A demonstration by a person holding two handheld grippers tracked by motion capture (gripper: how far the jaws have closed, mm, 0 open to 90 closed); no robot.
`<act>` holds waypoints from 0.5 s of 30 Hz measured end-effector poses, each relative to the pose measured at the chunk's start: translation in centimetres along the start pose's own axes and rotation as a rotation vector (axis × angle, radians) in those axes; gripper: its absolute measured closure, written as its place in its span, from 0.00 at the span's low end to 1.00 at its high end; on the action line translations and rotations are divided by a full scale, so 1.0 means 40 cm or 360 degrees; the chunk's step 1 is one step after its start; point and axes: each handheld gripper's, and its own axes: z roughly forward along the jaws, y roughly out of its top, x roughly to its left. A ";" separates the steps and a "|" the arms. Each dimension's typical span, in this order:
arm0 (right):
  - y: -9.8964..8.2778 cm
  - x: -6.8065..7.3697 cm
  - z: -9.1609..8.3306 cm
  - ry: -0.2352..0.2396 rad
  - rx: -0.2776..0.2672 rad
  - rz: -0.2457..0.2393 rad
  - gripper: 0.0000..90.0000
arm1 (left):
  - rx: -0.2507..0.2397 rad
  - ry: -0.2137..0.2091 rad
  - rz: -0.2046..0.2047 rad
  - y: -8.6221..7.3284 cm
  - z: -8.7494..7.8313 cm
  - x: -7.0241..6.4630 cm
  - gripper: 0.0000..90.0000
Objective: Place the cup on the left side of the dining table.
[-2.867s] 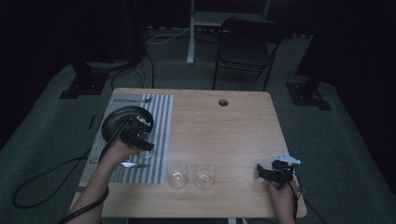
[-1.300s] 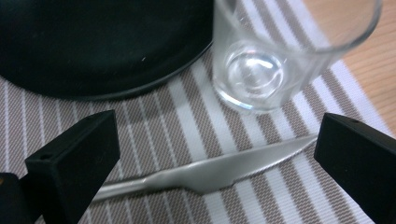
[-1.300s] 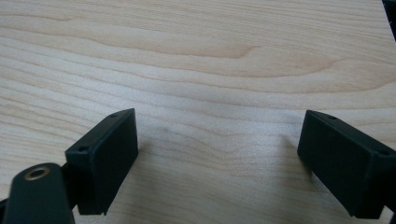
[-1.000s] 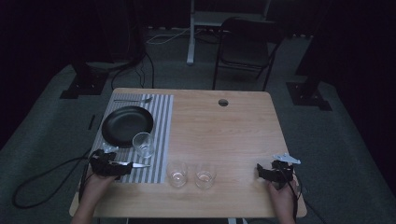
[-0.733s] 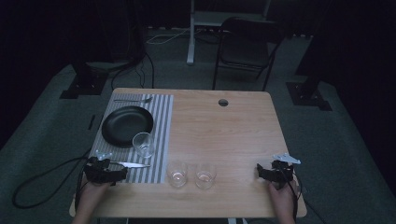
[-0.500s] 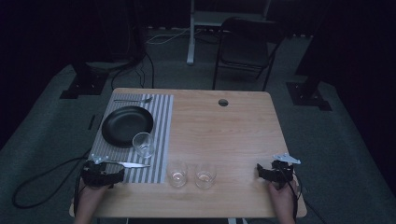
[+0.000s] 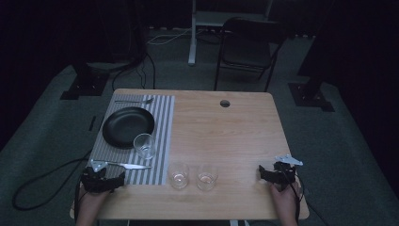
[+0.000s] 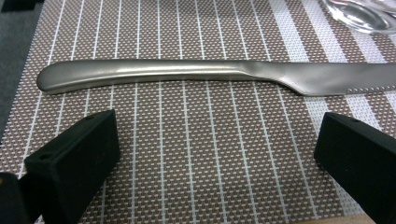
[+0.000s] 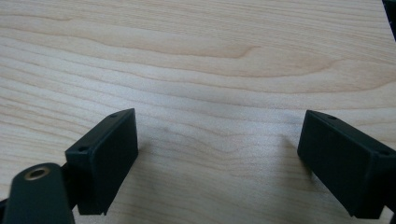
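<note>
Left tool (image 8: 217,154) is wide open and holds nothing; long silver metal knife (image 8: 210,74) lies just ahead of it.

No text, label, brand, number or sign can be read in any view; the knife (image 8: 187,74) is seen unmarked, and no print is borne by the mat (image 8: 187,154) or the table (image 9: 196,56).

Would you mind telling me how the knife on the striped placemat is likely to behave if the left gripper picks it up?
The knife looks like smooth, stiff metal, so it probably won't bend but may slip. Lying flat on the placemat, it's likely hard to get under.
</note>
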 end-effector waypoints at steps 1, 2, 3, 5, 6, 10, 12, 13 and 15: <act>0.000 0.000 0.000 0.0000 0.0000 0.0000 0.13 | 0.0001 -0.0011 0.0014 -0.002 -0.002 0.002 0.01; 0.000 0.000 0.000 0.0000 0.0000 0.0000 0.13 | -0.0011 -0.0036 0.0010 -0.004 -0.004 0.007 0.01; 0.000 0.000 0.000 0.0000 0.0000 0.0000 0.13 | -0.0011 -0.0036 0.0010 -0.004 -0.004 0.007 0.01; 0.000 0.000 0.000 0.0000 0.0000 0.0000 0.13 | -0.0014 -0.0039 0.0006 -0.004 -0.004 0.008 0.01; 0.000 0.000 0.000 0.0000 0.0000 0.0000 0.13 | -0.0005 -0.0020 0.0023 -0.003 -0.002 0.003 0.01; 0.000 0.000 0.000 0.0000 0.0000 0.0000 0.13 | -0.0001 -0.0011 0.0013 -0.002 -0.002 0.002 0.01; 0.000 0.000 0.000 0.0000 0.0000 0.0000 0.13 | -0.0003 -0.0006 0.0007 -0.004 -0.003 0.001 0.01; 0.000 0.000 0.000 0.0000 0.0000 0.0000 0.13 | -0.0002 -0.0002 0.0005 -0.006 -0.005 0.000 0.01; 0.000 0.000 0.000 0.0000 0.0000 0.0000 0.13 | -0.0004 0.0001 0.0002 -0.008 -0.007 -0.001 0.01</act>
